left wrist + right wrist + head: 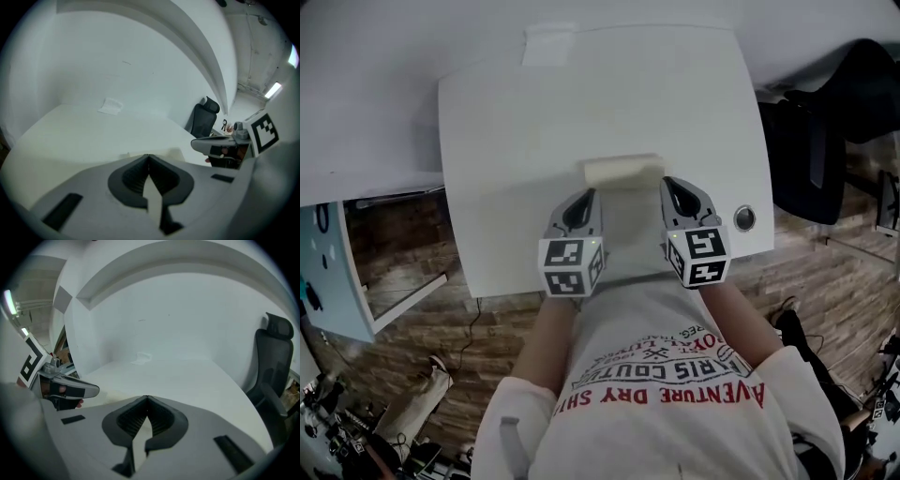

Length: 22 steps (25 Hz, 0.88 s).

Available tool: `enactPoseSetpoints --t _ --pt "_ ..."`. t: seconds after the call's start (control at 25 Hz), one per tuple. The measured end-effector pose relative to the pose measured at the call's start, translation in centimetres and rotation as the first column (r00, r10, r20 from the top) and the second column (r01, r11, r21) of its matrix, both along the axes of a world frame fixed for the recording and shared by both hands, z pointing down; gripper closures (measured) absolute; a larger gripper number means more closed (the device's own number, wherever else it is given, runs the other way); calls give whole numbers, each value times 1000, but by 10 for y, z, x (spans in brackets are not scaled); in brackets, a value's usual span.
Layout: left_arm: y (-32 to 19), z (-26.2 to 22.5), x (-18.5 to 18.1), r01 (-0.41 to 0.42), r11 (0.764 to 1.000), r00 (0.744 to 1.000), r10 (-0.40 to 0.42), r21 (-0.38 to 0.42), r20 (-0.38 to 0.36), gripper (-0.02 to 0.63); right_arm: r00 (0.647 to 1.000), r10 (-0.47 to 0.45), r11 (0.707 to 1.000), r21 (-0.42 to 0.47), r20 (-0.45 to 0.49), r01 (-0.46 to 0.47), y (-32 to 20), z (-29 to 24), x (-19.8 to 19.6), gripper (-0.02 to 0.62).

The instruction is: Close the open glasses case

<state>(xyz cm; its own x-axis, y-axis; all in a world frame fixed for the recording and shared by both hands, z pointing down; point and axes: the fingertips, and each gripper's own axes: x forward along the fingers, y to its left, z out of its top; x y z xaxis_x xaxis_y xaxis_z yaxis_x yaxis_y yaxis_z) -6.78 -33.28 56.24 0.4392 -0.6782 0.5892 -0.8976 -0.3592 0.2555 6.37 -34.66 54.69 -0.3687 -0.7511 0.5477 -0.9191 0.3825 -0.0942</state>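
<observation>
1. The glasses case (623,172) lies on the counter (516,141), just far of both tips, with its long axis running left-right.
2. The left gripper (589,194) and right gripper (667,185) are equally near, fingers pressed together, empty.

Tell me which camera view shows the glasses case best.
Head view. The glasses case shows whole from above on the white table, just ahead of the left tool and right tool. The left gripper view catches only a cream sliver past its shut jaws; the right gripper view shows barely a pale edge.
</observation>
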Motion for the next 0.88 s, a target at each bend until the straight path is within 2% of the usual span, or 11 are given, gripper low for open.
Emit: enactPoseSetpoints --t 0.2,0.4,0.88 --pt "-4 -64 4 -7 990 999 13 143 -39 601 998 -18 991 132 68 9 -1 -62 -10 583" --pt "3 -120 5 -15 961 999 29 276 -45 601 998 -51 966 256 39 39 11 -111 -17 583" --pt "17 -182 -3 -12 907 999 31 420 -38 601 995 -67 944 327 73 39 30 -148 -22 583"
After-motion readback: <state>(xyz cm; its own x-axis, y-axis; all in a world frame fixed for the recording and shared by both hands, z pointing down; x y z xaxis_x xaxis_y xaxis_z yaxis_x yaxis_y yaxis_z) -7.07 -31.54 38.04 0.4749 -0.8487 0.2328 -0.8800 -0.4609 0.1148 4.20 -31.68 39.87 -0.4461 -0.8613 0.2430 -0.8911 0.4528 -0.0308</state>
